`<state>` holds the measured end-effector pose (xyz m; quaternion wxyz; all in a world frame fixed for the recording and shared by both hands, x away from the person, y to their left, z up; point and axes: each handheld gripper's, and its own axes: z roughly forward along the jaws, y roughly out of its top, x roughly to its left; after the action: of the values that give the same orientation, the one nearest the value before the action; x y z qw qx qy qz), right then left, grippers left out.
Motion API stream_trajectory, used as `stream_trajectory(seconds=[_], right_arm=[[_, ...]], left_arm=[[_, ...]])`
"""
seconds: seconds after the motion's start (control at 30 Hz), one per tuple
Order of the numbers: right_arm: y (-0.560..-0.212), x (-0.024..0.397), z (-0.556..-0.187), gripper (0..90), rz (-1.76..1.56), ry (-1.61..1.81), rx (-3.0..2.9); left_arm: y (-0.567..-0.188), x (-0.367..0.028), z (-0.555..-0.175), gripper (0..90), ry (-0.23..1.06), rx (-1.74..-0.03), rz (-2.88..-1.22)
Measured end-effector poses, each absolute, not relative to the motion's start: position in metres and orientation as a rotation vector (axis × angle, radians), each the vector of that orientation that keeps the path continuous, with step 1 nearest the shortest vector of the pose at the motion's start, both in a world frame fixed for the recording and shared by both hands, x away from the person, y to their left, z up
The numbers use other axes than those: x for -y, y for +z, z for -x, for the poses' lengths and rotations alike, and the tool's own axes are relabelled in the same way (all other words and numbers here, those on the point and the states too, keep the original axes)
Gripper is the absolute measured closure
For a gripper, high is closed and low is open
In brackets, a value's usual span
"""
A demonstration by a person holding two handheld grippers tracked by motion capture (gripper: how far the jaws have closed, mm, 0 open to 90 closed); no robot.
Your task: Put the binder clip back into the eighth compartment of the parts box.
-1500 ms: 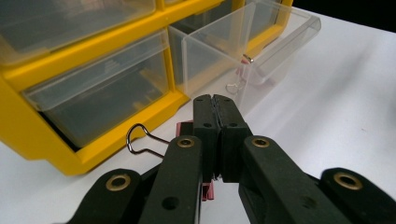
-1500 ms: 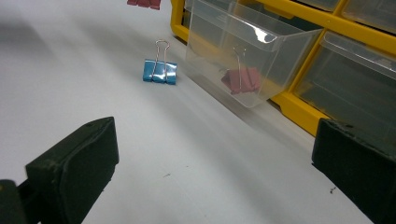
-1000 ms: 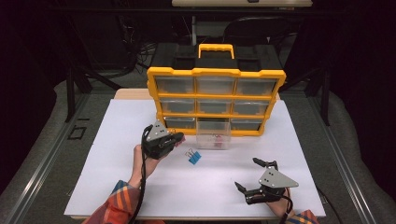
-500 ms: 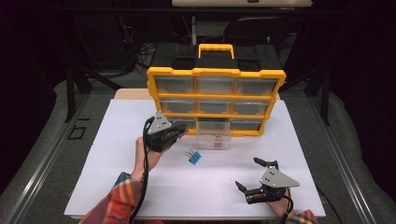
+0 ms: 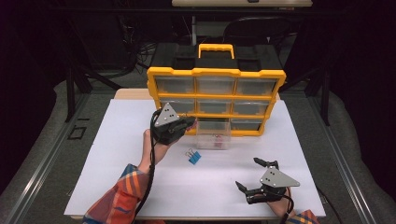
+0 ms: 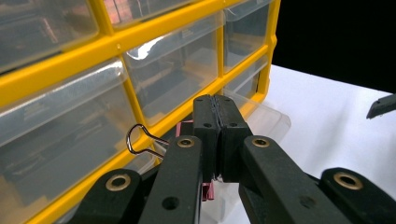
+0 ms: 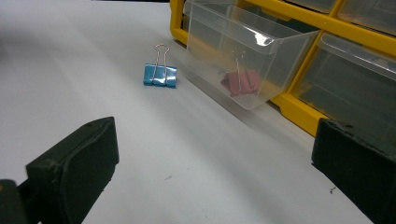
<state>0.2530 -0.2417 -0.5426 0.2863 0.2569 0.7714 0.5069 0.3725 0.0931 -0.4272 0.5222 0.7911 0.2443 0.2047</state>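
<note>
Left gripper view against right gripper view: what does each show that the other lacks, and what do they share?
Left gripper view: the left gripper shut on a pink clip, its wire loop sticking out to the left. Right gripper view: the right gripper open over the table, a blue clip lying there, and a second pink clip inside the drawer. Shared: the yellow organizer, the pulled-out drawer, the white table.

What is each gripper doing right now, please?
Left gripper: closed on a pink binder clip.
Right gripper: open, holding nothing.

Blue clip (image 7: pixel 159 75) beside clear drawer (image 7: pixel 243 56) (pink clip (image 7: pixel 241 82) inside).
</note>
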Motion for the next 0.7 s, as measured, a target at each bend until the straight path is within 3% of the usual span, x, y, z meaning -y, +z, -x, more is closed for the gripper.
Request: stream_trajectory(seconds=[0.7], right_arm=[[-0.544,0.242,-0.254,0.2,-0.703,1.356,-2.073]], left_arm=[[-0.430,-0.056,-0.385,88.4,0.470,-0.517,-1.954]])
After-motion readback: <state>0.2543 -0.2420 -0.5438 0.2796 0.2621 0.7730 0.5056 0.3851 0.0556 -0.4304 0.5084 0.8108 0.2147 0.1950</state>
